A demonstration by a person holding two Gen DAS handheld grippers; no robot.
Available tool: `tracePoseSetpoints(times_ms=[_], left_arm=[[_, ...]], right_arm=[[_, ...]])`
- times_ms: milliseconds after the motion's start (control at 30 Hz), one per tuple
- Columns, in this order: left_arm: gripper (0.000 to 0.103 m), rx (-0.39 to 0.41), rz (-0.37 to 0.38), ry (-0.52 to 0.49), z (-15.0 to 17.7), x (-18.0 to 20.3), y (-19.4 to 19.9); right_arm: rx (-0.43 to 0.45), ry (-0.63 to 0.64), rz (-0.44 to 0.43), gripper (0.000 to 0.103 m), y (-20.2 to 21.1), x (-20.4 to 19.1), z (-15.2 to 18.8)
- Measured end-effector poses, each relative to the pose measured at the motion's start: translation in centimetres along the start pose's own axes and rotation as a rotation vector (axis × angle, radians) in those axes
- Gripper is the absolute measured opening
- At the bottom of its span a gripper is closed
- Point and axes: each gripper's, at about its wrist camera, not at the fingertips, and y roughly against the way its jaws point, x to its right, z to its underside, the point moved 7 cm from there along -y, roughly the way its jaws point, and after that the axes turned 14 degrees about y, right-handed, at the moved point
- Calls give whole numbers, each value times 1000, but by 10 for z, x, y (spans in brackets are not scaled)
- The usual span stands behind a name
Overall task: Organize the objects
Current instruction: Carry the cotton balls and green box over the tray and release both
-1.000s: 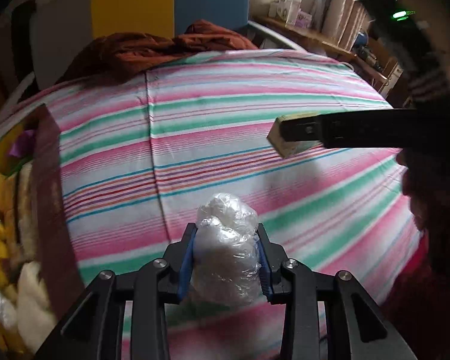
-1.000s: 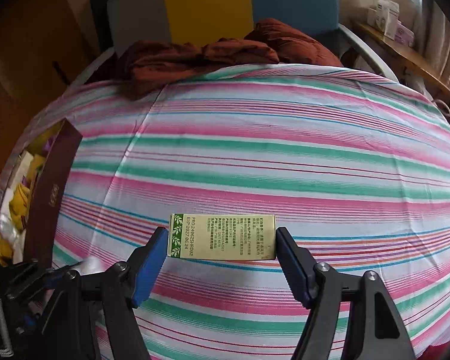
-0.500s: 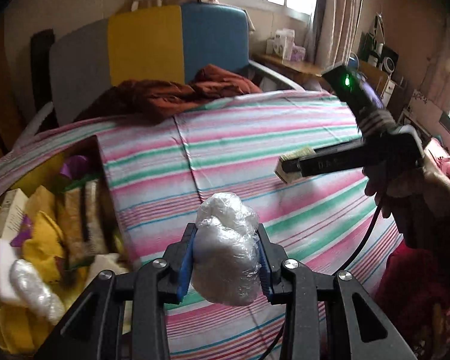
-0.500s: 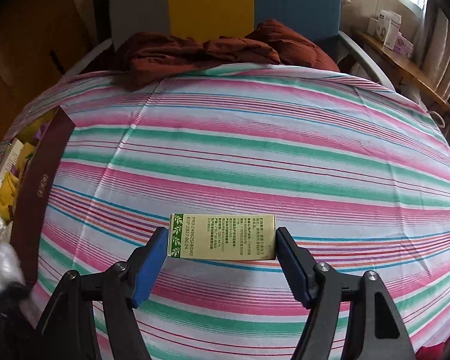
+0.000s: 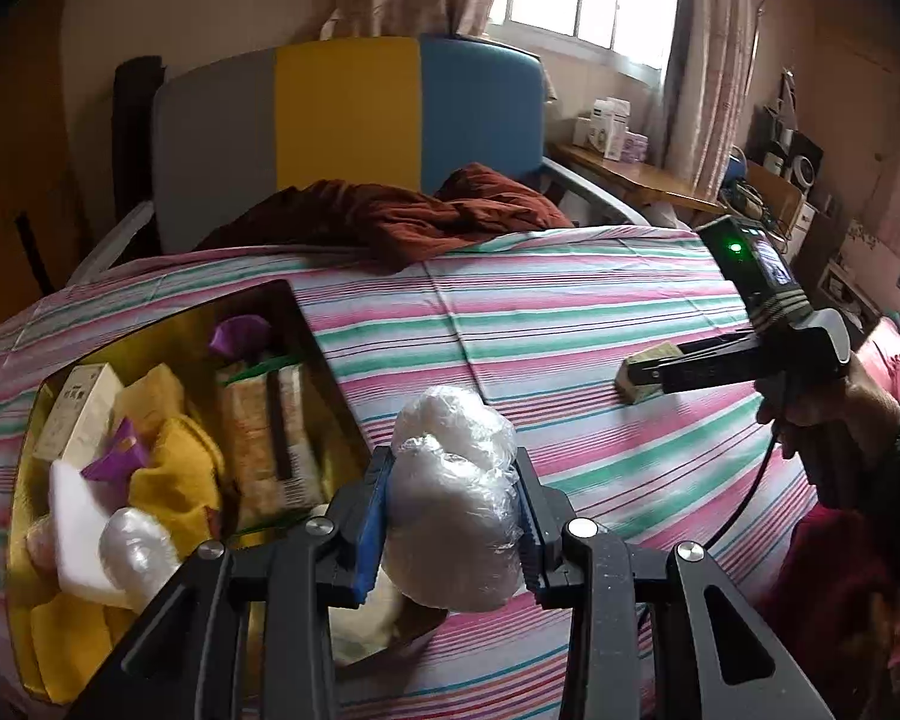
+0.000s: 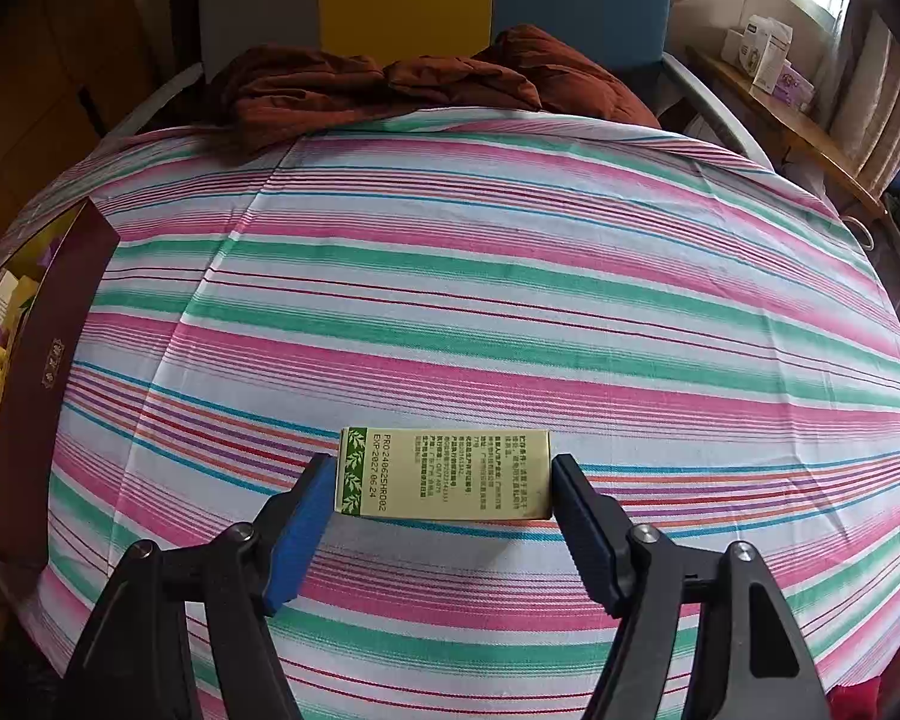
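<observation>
— Crinkled clear plastic, a white bundle wrapped in film [image 5: 453, 498], sits clamped between the blue pads of the left gripper [image 5: 450, 516]. What is different from a second ago?

— A second ago this gripper was low over the striped pink and green bedsheet [image 5: 570, 324], and only the wall of the box showed at the left edge. Now it has risen and turned left, so the open dark red cardboard box with gold lining [image 5: 315, 354] on the left side of the bed is seen from above, full of yellow cloths, small cartons and one more wrapped bundle.

— And the right gripper [image 6: 444, 498]?

— It has hardly moved. Its fingers are closed on the two short ends of a pale yellow rectangular carton with green leaf print [image 6: 444, 474], held a little above the sheet, near the front edge of the bed. The left view shows it well apart from the box.

— What does it mean for the task?

— I judge that the bundle goes into the box first; it is almost over the near corner of the box. The carton waits for its turn.
</observation>
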Motion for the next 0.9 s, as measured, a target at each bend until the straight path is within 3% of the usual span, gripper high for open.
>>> tracePoseSetpoints(times_ms=[300, 467, 667, 900], left_arm=[[37, 35, -27, 25, -4, -33, 19], [37, 47, -42, 65, -4, -59, 30], [38, 87, -68, 165, -8, -108, 54], [38, 137, -144, 270, -17, -172, 74]], right_arm=[[-53, -5, 50, 72, -2, -4, 0], [-39, 9, 76, 72, 7, -22, -3], [34, 73, 22, 72, 38, -73, -18], [188, 156, -130, 72, 80, -159, -43]])
